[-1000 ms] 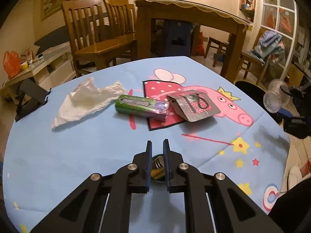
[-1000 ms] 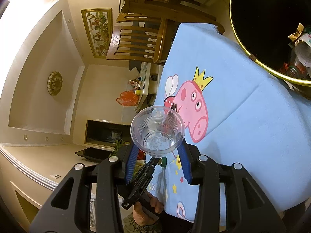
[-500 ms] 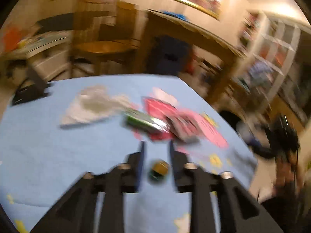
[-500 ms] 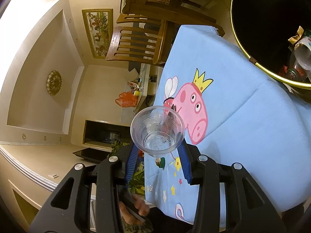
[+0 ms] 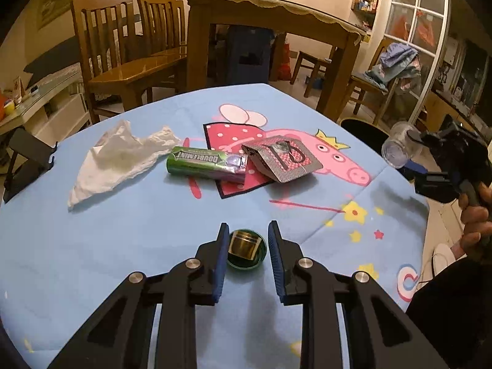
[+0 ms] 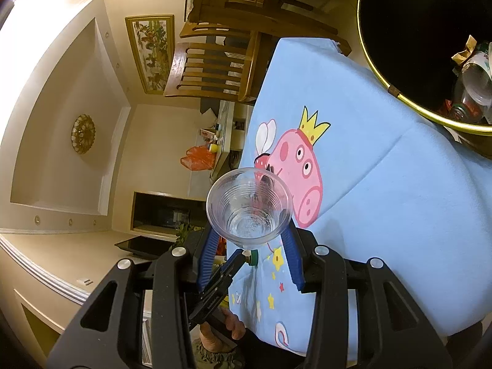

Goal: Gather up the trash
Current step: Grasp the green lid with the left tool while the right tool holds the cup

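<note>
**Claws at the blue table: cap straddled, cup held**

Left claw (image 5: pixel 247 243) points down at the tablecloth (image 5: pixel 123 230), its jaws set either side of a green cap (image 5: pixel 245 250) with a brass-coloured insert. We note the jaws have just been closing, with the cap between them. Left pad sits just beside the cap; a gap shows on the right, so the claw is not yet clenched on it. The cap rests on the cloth.

Right claw (image 6: pixel 249 240) grasps a clear plastic cup (image 6: pixel 248 207), pads pressed on its lower sides, mouth facing away from the camera. From the left wrist we see the same cup (image 5: pixel 399 149) tipped on its side past the table's right edge, a hand (image 5: pixel 475 215) on the handle.

Farther up the cloth lie more scraps: a crumpled tissue (image 5: pixel 120 160) at left, a green gum pack (image 5: pixel 206 164) just beside it, and a dark foil wrapper (image 5: pixel 284 160) touching the pack's right end.

A black bin (image 6: pixel 399 30) with a gold rim stands beside the table, near the right claw; bottles and wrappers lie inside.
</note>
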{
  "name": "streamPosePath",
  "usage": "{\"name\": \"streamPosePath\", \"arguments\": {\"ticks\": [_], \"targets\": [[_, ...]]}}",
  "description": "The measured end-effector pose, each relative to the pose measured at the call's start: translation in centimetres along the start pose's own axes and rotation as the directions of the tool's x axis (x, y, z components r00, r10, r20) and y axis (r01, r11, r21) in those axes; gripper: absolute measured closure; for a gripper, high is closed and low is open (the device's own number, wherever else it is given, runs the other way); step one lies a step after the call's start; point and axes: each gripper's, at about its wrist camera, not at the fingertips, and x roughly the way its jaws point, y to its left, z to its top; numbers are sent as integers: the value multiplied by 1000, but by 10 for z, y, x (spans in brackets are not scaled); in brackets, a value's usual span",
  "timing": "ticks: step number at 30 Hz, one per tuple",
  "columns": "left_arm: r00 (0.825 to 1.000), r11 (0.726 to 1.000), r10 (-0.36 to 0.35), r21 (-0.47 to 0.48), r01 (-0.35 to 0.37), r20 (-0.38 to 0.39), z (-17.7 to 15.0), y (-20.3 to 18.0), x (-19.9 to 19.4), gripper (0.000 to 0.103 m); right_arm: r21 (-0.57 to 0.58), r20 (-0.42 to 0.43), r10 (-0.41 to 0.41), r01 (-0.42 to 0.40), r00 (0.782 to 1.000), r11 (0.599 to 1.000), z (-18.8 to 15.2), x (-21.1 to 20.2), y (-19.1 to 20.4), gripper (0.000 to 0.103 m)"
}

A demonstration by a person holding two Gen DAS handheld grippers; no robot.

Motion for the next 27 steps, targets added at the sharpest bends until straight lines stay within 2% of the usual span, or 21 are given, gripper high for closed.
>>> {"name": "streamPosePath", "arguments": {"ticks": [7,10,15,16,18,19,21,24,25,26,27], "targets": [[999,998,39,47,-38,-26,-3,-8,8,80,7,13,4,-4,1000,1000,0,-2,-1,63],[999,999,49,3,-49,22,-2,-3,-4,81,10,16,5,-5,1000,1000,0,-2,-2,63],[995,997,22,-75,-15,93,5,5,-26,81,12,14,3,-3,1000,1000,0,-1,-4,63],[994,997,45,-61,-39,97,5,3,-27,81,10,14,0,0,1000,1000,-1,-1,-4,63],[992,993,119,2,-119,42,4,-5,-12,81,9,13,-1,1,1000,1000,-1,0,-4,62],[993,994,113,5,-113,16,2,-5,-6,81,10,12,-1,1,1000,1000,-1,0,-4,62],[999,998,53,-31,-53,-6,-1,-1,0,81,7,12,-4,4,1000,1000,-2,0,-4,62],[998,984,-53,-169,50,-16,-4,17,4,81,2,15,-14,14,1000,1000,-1,-1,-3,62],[992,954,-126,-273,122,1,-5,32,4,81,6,16,-14,14,1000,1000,-1,-1,-4,62],[973,895,-229,-385,226,40,-8,48,4,81,7,16,-14,14,1000,1000,-1,-1,-4,62],[906,729,-391,-548,411,159,-18,75,4,81,7,13,-13,13,1000,1000,-1,0,-4,62]]}}
